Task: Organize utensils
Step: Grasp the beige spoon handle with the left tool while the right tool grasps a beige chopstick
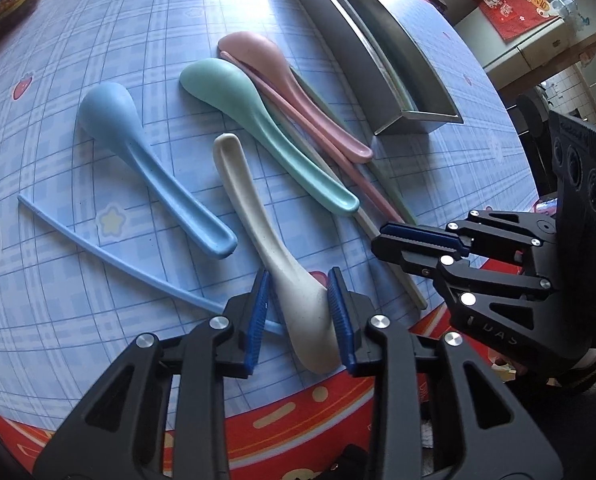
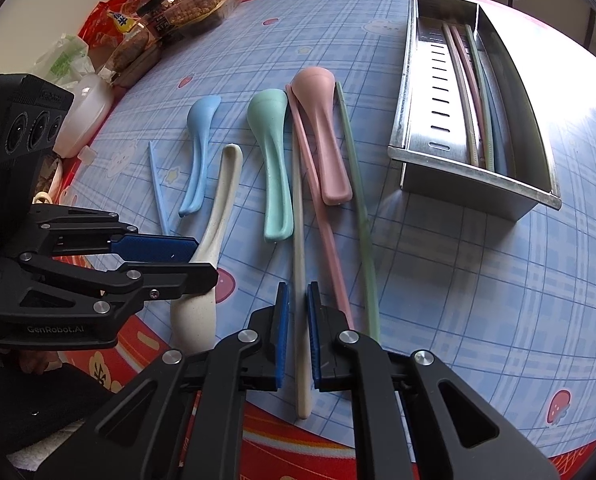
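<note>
Blue (image 1: 150,168), green (image 1: 258,128), pink (image 1: 294,88) and cream (image 1: 266,240) spoons lie on the blue checked tablecloth, with loose chopsticks: blue (image 1: 118,256), cream (image 2: 300,280), pink (image 2: 322,216), green (image 2: 362,224). My left gripper (image 1: 298,300) is open, its pads on either side of the cream spoon's bowl. My right gripper (image 2: 298,320) is open with a narrow gap around the cream chopstick, pads not touching it. The steel utensil tray (image 2: 418,100) holds several chopsticks in its right section.
Snack bags and jars (image 2: 158,20) and a white lid (image 2: 82,116) crowd the far left of the table. The red table border (image 2: 338,432) runs along the near edge. The tray also shows at the top right of the left wrist view (image 1: 378,40).
</note>
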`<state>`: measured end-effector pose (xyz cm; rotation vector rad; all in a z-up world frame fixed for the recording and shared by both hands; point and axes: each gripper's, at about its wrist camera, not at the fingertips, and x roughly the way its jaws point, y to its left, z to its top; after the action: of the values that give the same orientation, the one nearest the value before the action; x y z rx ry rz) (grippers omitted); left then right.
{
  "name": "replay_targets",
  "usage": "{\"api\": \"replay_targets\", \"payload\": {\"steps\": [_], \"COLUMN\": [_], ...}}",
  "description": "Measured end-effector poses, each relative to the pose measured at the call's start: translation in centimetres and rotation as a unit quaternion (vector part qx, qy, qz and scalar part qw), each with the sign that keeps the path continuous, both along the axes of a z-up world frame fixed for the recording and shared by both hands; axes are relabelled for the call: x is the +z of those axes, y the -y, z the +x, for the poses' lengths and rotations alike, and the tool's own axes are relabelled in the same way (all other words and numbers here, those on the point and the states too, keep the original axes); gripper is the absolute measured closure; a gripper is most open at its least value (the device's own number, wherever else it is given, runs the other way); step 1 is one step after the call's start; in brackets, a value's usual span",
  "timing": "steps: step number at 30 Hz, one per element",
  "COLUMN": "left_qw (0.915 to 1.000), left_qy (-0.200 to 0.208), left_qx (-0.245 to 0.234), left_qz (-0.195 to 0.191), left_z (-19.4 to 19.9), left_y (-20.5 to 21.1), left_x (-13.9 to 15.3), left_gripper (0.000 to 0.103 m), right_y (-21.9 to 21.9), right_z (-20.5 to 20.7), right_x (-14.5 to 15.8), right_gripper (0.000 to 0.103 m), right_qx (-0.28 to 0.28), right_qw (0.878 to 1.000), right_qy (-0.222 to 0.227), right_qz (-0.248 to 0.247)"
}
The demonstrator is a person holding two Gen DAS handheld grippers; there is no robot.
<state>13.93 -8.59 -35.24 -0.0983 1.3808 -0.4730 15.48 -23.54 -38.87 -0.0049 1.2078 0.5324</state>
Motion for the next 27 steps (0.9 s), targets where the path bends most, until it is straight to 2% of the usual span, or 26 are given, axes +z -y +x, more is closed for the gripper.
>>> {"api": "replay_targets", "payload": {"steps": [4, 6, 11, 18, 27], "left_qw": [1.0000, 1.0000, 0.9998, 0.9992, 0.9972], "left_qy": [0.000, 0.001, 0.020, 0.028, 0.007], "left_qx": [0.001, 0.003, -0.004, -0.030, -0.070], "left_qz": [-0.001, -0.004, -0.007, -0.002, -0.023], "left_z": [0.0, 0.0, 0.0, -0.3, -0.7], "left_y": [0.1, 0.2, 0.1, 0.9, 2.3], "left_x": [-0.1, -0.1, 0.9, 1.1, 0.4], "left_gripper": [0.071, 0.078, 0.086, 0.087, 0.087], "right_y": [0.2, 0.3, 0.4, 0.5, 0.7], "right_z": [-0.1, -0.1, -0.1, -0.1, -0.1], "right_x": [0.0, 0.0, 0.0, 0.0, 0.0], "right_gripper": [0.094, 0.094, 0.095, 0.096, 0.096], "right_qx": [-0.002, -0.003, -0.004, -0.004, -0.007], "right_qw": [1.000, 1.000, 1.000, 1.000, 1.000], "right_qy": [-0.001, -0.001, -0.003, -0.003, -0.004], "right_qz": [0.003, 0.004, 0.006, 0.006, 0.010]}}
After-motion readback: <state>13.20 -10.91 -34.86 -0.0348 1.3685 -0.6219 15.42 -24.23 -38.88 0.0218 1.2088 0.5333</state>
